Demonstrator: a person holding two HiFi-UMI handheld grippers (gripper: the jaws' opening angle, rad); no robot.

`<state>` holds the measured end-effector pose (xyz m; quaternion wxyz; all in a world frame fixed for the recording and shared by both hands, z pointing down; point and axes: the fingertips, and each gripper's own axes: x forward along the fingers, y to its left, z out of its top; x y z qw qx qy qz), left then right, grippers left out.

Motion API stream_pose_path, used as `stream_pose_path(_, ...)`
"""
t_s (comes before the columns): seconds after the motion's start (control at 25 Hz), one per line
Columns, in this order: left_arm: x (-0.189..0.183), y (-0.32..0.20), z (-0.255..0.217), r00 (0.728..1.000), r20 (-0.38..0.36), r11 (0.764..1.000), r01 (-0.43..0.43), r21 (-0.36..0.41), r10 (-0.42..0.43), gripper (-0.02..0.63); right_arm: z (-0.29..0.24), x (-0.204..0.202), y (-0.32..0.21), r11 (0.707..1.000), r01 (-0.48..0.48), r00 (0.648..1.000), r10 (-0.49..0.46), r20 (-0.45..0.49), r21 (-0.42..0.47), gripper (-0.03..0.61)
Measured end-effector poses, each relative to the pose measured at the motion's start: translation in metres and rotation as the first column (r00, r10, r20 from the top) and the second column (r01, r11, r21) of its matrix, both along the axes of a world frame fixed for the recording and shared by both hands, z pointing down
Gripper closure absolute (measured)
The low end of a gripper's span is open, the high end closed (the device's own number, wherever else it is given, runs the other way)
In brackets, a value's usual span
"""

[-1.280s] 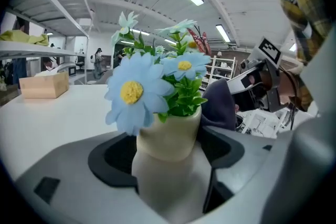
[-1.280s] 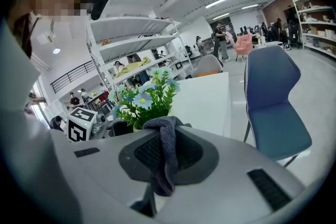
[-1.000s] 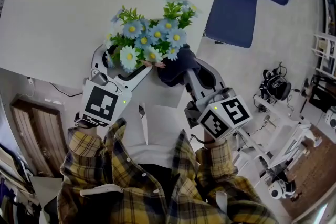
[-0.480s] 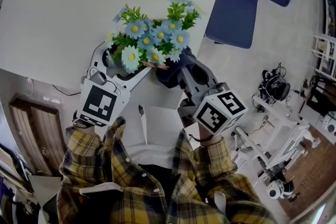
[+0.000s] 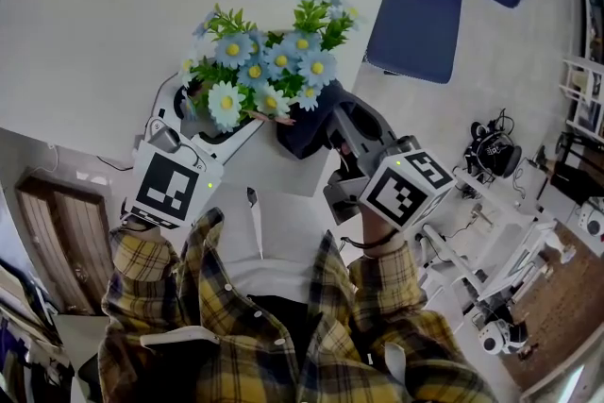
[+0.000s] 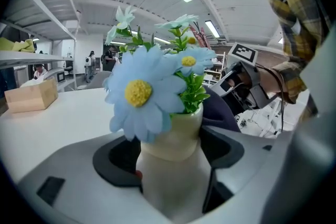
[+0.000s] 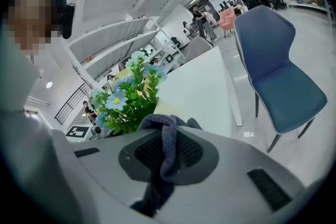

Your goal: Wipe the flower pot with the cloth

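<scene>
With left gripper [image 5: 209, 116] clenched on flower pot [image 6: 174, 162] and right gripper [image 5: 335, 125] pinching cloth [image 7: 167, 139], seemingly against pot's side, rub firmly round its wall, steadying pot.

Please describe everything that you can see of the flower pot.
The flower pot is cream-white and smooth, perhaps ceramic, with a narrower neck under a rounded rim. It stands about upright, clamped between the left gripper's fingers. Pale blue daisies with yellow centres and green leaves rise from it. The dark cloth seems to touch its neck.
</scene>
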<state>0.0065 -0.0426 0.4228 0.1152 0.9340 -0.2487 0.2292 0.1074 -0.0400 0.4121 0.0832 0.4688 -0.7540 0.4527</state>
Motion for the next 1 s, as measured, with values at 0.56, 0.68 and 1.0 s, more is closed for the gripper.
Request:
stream_pose_path(0.56,-0.002,0.000,0.000,0.991,0.046,0.992,-0.123,-0.004,0.123,0.253,0.007,0.007,-0.047,0.985,0.170,0.983,-0.171,-0.068,-0.031,0.561)
stream_pose_path(0.68,-0.005,0.000,0.004,0.982,0.051,0.984,-0.179,-0.013,0.180,0.255,0.011,0.001,-0.058,0.963,0.267,0.961,-0.269,-0.069,-0.042,0.561)
stream_pose_path(1.0,0.016,0.002,-0.005,0.924,0.066,0.926,-0.374,-0.041,0.376,0.258,0.002,0.008,-0.075,0.866,0.499,0.865,-0.500,-0.040,-0.033,0.561)
